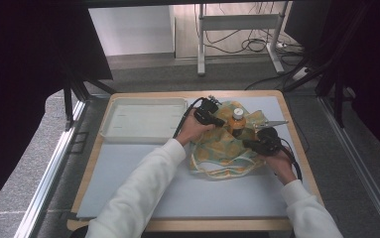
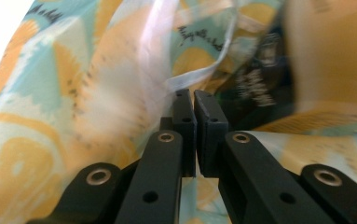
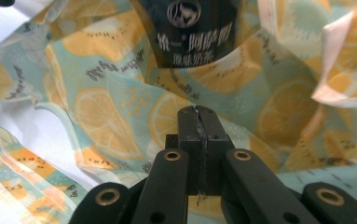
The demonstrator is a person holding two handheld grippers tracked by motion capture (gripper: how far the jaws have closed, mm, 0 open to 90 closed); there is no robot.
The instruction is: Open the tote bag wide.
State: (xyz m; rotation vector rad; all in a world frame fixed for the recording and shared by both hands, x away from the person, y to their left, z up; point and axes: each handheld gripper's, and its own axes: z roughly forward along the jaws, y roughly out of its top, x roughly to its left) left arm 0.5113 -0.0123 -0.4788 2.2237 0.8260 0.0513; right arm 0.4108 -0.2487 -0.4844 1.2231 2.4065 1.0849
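We are mid-wrap: bottle [image 1: 236,120] is standing upright on the cloth [image 1: 221,154] at the worktop's [image 1: 128,168] right. Left gripper [image 2: 189,103] and right gripper [image 3: 199,122] are flanking it, fingers clenched, apparently pinching cloth; tying is still left.

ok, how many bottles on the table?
1. The bottle stands upright on the lemon-print bag, between the two grippers. More could be hidden in the bag's folds.

Left gripper [image 2: 194,100] jaws are seen nearly pressed together, tips against lemon-print cloth [image 2: 73,93]; dark-labelled bottle [image 2: 278,70] blurred at two o'clock.
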